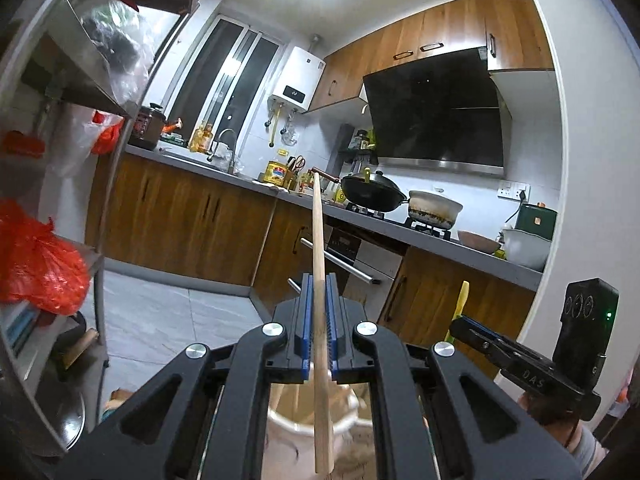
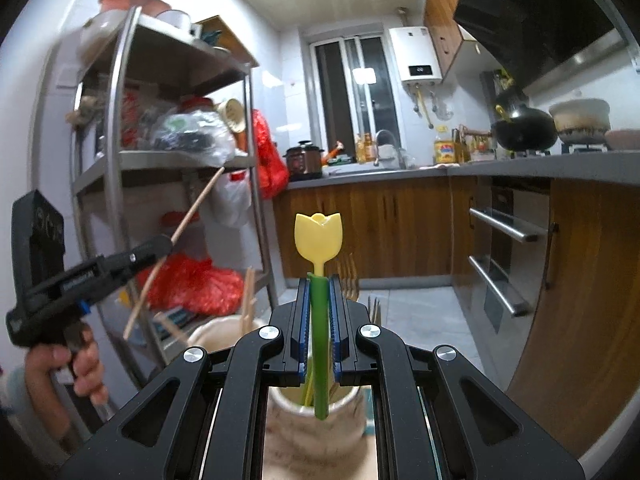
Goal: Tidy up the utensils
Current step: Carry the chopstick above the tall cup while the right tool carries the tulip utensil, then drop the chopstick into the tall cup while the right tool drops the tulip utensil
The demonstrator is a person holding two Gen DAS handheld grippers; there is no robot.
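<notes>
In the left wrist view my left gripper [image 1: 319,282] is shut on a long wooden chopstick [image 1: 317,228], which runs up past the fingertips and down over a white ceramic holder [image 1: 290,436]. The right wrist view shows the same gripper [image 2: 166,245] held up at the left, with the chopstick [image 2: 196,208] slanting through it. My right gripper [image 2: 319,282] is shut on the green stem of a yellow tulip-shaped utensil [image 2: 318,236], above a pale holder [image 2: 316,428]. A second holder [image 2: 216,334] at the left contains chopsticks [image 2: 249,304]. Fork tines [image 2: 347,276] stick up behind the right fingers.
A metal shelf rack [image 2: 114,168] with red and clear bags stands at the left. Wooden cabinets and a grey counter [image 2: 520,166] run along the back and right, with an oven's bar handles [image 2: 504,226], a black wok [image 1: 374,192] and a white pot [image 1: 434,208]. The floor is tiled.
</notes>
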